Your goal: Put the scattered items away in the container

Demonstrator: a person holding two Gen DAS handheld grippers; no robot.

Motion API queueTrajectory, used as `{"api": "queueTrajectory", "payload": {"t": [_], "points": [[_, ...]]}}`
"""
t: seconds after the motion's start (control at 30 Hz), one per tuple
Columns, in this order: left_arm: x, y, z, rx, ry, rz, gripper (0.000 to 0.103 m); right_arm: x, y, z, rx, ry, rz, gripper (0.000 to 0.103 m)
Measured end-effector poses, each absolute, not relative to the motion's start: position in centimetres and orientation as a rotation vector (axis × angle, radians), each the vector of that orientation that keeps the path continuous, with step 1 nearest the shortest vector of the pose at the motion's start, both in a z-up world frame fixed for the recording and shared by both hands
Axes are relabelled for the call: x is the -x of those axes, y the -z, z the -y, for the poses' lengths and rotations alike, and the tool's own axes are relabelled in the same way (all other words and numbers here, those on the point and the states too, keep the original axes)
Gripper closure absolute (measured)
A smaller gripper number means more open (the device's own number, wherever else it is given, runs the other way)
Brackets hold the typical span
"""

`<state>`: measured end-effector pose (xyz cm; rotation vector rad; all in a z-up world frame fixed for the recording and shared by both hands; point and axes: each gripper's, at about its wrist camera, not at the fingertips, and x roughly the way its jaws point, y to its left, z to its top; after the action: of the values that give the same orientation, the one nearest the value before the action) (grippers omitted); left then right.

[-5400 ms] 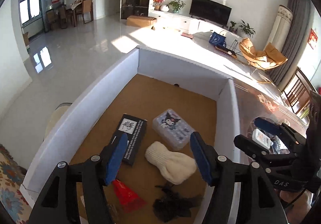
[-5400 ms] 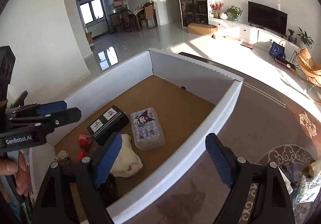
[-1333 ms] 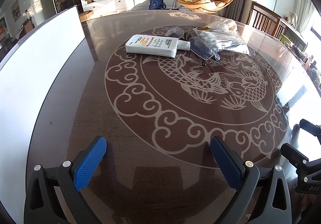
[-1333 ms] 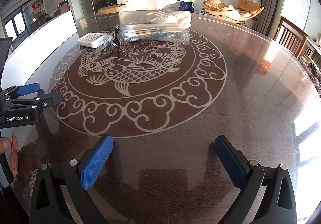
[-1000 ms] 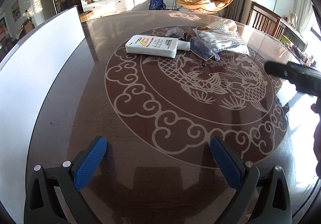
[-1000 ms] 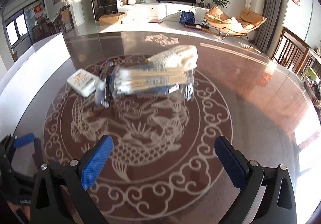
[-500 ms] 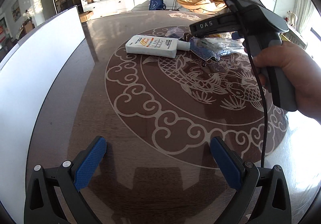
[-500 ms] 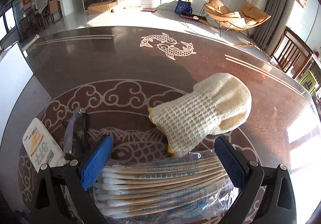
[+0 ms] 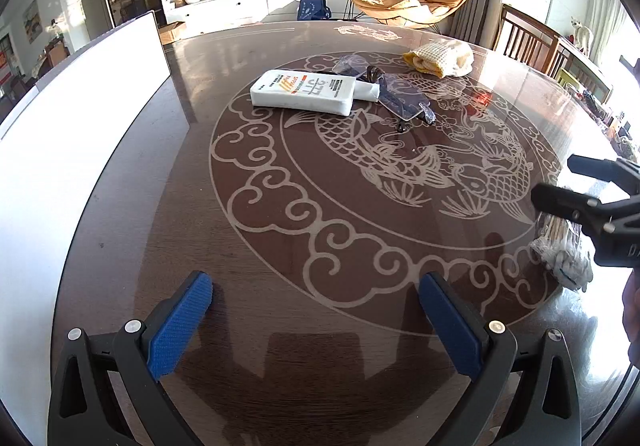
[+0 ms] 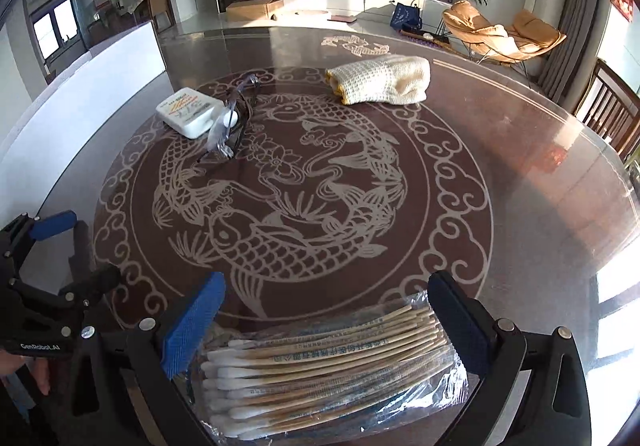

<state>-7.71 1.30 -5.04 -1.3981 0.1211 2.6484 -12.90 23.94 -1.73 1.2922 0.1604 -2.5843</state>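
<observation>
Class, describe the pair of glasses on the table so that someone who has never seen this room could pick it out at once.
Start at the round dark table with its pale fish pattern. On the side towards the white container wall lies a flat white bottle; the glasses lean against its cap end. They alone are see-through, with thin dark arms, unlike the cream knitted mitten further off.

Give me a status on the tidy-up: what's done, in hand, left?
Done: cannot tell; the white box's inside is out of view.
In hand: the bag of cotton swabs lies between the right hand-held gripper's open fingers, not clamped.
Left: the white bottle, clear glasses and knit mitten sit on the table. The left hand-held gripper is open, empty.
</observation>
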Motion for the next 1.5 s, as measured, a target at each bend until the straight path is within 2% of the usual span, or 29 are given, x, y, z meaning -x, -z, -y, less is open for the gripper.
{"api": "queueTrajectory", "payload": {"t": [0.13, 0.27, 0.4, 0.57, 0.67, 0.7, 0.73, 0.77, 0.83, 0.87, 0.9, 0.93, 1.0, 1.1, 1.3, 1.33, 1.37, 1.43, 1.5], "points": [[7.7, 5.0, -1.3, 1.398, -2.65, -0.121, 0.0, 16.2, -1.2, -22.0, -1.178, 2.569, -0.013, 0.002], [7.7, 5.0, -1.3, 1.398, -2.649, -0.121, 0.0, 21.2, -2.4, -17.4, -1.137, 2.552, -0.011, 0.002], [7.7, 5.0, -1.3, 1.398, -2.649, -0.121, 0.0, 25.6, -0.8, -13.5, -1.216, 2.467, -0.047, 0.002], [7.7, 5.0, -1.3, 1.397, -2.65, -0.121, 0.0, 27.3, 0.9, -12.0, -1.204, 2.343, 0.103, 0.002], [7.7, 5.0, -1.3, 1.397, -2.65, -0.12, 0.0, 27.9, 2.4, -11.6, -1.273, 2.34, 0.047, 0.005], [7.7, 5.0, -1.3, 1.397, -2.65, -0.12, 0.0, 28.0, 2.7, -11.6, -1.298, 2.37, -0.006, 0.007], [7.7, 5.0, -1.3, 1.397, -2.65, -0.12, 0.0, 28.0, 3.1, -12.0, -1.329, 2.407, -0.054, 0.021], [7.7, 5.0, -1.3, 1.397, -2.65, -0.12, 0.0, 28.2, 3.5, -12.7, -1.37, 2.432, -0.07, 0.041], [7.7, 5.0, -1.3, 1.397, -2.65, -0.12, 0.0, 28.3, 3.9, -14.7, -1.412, 2.468, 0.002, 0.046], [7.7, 5.0, -1.3, 1.397, -2.65, -0.12, 0.0, 28.0, 3.9, -15.3, -1.41, 2.481, -0.007, 0.054], [7.7, 5.0, -1.3, 1.397, -2.65, -0.121, 0.0, 27.6, 3.8, -15.6, -1.39, 2.468, -0.034, 0.06], [7.7, 4.9, -1.3, 1.397, -2.65, -0.121, 0.0, 27.0, 3.7, -15.5, -1.373, 2.435, -0.08, 0.071], [7.7, 4.9, -1.3, 1.397, -2.65, -0.12, 0.0, 25.1, 3.7, -14.6, -1.32, 2.344, -0.194, 0.076], [7.8, 4.8, -1.4, 1.397, -2.65, -0.12, 0.0, 20.7, 3.8, -13.5, -1.267, 2.243, -0.339, 0.076], [7.4, 4.9, -1.5, 1.387, -2.642, -0.121, 0.0, 13.5, 4.1, -14.7, -1.324, 2.112, -0.164, 0.075], [7.3, 4.8, -1.5, 1.383, -2.633, -0.123, 0.0, 13.1, 4.3, -15.1, -1.337, 2.102, -0.095, 0.07], [7.2, 4.8, -1.5, 1.374, -2.618, -0.122, 0.0, 12.7, 4.3, -15.8, -1.348, 2.097, -0.02, 0.056], [6.7, 4.8, -1.5, 1.359, -2.584, -0.133, 0.0, 12.1, 3.8, -17.3, -1.34, 2.123, 0.099, 0.039], [5.6, 4.8, -1.7, 1.358, -2.572, -0.178, 0.0, 11.2, 2.9, -18.8, -1.283, 2.155, 0.192, 0.039]]}}
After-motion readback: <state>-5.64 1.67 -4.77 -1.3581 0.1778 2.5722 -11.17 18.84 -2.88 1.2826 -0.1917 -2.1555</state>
